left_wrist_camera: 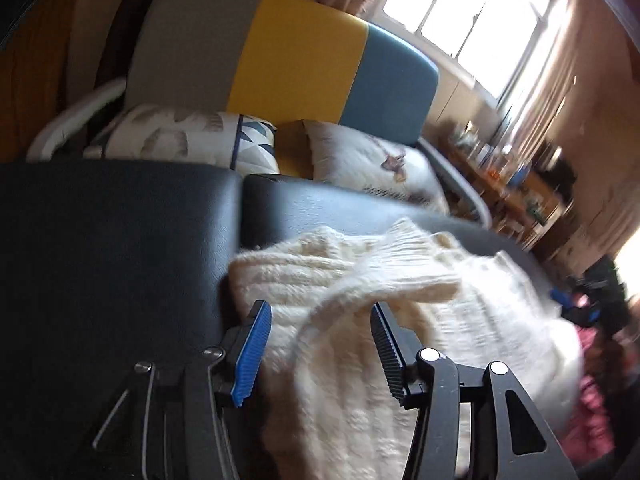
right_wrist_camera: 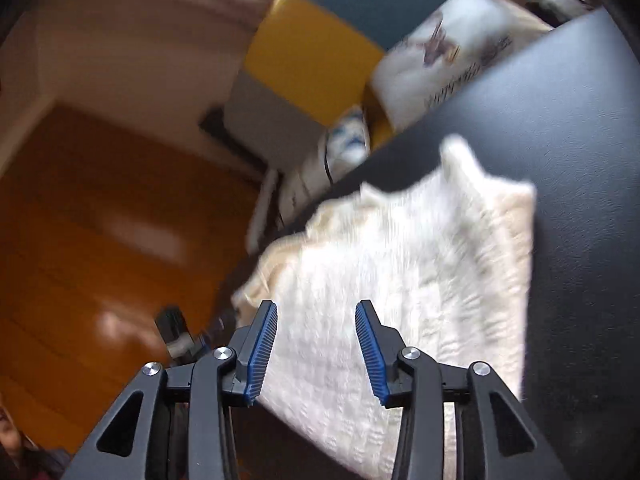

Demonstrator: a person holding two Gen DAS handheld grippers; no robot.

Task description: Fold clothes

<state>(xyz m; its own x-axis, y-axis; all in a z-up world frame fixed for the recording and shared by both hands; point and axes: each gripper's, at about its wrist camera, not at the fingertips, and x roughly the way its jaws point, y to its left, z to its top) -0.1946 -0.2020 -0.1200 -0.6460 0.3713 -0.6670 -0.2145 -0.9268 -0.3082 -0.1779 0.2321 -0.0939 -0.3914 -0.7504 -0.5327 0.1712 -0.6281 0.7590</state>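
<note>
A cream knitted sweater [left_wrist_camera: 360, 280] lies partly folded on a black padded surface [left_wrist_camera: 120, 240], with one ribbed sleeve laid across its body. My left gripper [left_wrist_camera: 319, 306] hovers over that sleeve, jaws apart, and its blue pads [left_wrist_camera: 252, 352] do not press on the knit. In the right wrist view the sweater [right_wrist_camera: 420, 248] is blurred and spreads toward the edge of the black surface [right_wrist_camera: 580, 160]. My right gripper [right_wrist_camera: 316, 304] stands open just above the knit with nothing clamped between its pads [right_wrist_camera: 262, 352].
Behind the black surface are two patterned pillows [left_wrist_camera: 192, 140] and a grey, yellow and teal headboard [left_wrist_camera: 300, 64]. A bright window [left_wrist_camera: 472, 12] and a cluttered shelf [left_wrist_camera: 512, 184] are at the right. An orange wooden floor [right_wrist_camera: 100, 220] lies beyond the surface's edge.
</note>
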